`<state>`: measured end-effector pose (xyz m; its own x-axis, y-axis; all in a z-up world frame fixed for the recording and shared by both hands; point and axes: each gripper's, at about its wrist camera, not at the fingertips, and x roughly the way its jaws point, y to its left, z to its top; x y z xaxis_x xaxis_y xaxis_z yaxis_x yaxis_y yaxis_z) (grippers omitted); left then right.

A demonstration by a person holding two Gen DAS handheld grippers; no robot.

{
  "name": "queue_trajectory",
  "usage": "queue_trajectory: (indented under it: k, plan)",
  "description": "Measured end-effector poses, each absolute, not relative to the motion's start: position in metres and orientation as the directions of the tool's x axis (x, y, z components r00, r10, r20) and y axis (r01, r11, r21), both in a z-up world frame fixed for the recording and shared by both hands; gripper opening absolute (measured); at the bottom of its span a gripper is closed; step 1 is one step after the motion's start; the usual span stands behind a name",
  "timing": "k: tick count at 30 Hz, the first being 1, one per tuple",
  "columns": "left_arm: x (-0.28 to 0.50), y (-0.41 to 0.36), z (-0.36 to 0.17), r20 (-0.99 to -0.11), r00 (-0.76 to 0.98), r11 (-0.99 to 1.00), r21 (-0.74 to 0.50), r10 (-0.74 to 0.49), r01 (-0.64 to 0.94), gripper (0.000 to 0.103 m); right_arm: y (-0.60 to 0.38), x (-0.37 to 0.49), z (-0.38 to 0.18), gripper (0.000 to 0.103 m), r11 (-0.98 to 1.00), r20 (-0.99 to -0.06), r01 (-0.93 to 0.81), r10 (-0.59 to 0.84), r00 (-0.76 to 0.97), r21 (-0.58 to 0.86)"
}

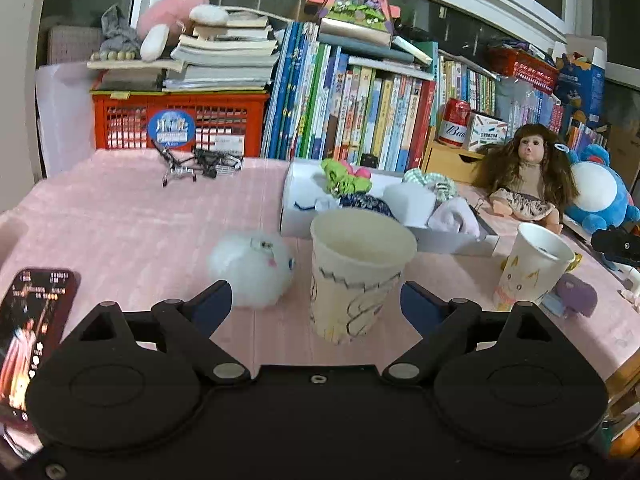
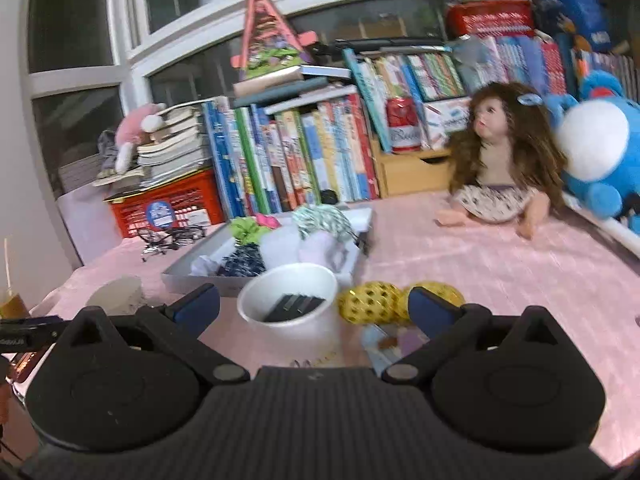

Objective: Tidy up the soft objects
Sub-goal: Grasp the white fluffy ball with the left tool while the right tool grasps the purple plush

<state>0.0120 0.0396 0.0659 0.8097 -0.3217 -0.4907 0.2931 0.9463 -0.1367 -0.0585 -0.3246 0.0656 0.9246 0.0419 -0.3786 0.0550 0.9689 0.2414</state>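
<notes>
Paper cup stands between my left tongs' wide-open, empty jaws; fluffy white ball just left; right tongs open, empty.

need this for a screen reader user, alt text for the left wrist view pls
The open left gripper frames an empty paper cup on a pink tablecloth, its pads not touching it. A white fluffy ball lies left of the cup, with a white box of fabric items behind.

Pink-clothed table carries paper cup at centre, white fluffy ball at 9 o'clock beside it. Grey tray at 1 o'clock, doll at 2, phone at 8.
</notes>
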Motion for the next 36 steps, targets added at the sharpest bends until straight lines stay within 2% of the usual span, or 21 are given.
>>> queue_trajectory:
  k: [4, 8, 20, 30, 36]
  plan:
    - [0.011, 0.044, 0.057, -0.491, 0.818, 0.954, -0.143, -0.299, 0.263, 0.091, -0.331, -0.062, 0.056, 0.103, 0.966, -0.391, 0.083, 0.019, 0.92, 0.243]
    - [0.005, 0.051, 0.049, -0.419, 0.857, 0.954, -0.142, -0.301, 0.265, 0.091, -0.334, -0.065, 0.05, 0.103, 0.968, -0.395, 0.112, -0.014, 0.918, 0.225]
    - [0.013, 0.05, 0.035, -0.439, 0.874, 0.978, -0.065, -0.207, 0.199, 0.092, -0.337, -0.071, 0.031, 0.103, 0.971, -0.412, 0.145, -0.054, 0.91, 0.192]
    - [0.027, 0.049, 0.026, -0.455, 0.874, 0.985, -0.067, -0.17, 0.157, 0.092, -0.334, -0.07, 0.018, 0.103, 0.977, -0.422, 0.157, -0.083, 0.903, 0.144]
    - [0.034, 0.048, 0.02, -0.469, 0.871, 0.989, -0.072, -0.15, 0.132, 0.092, -0.339, -0.065, 0.008, 0.103, 0.97, -0.437, 0.171, -0.08, 0.896, 0.172]
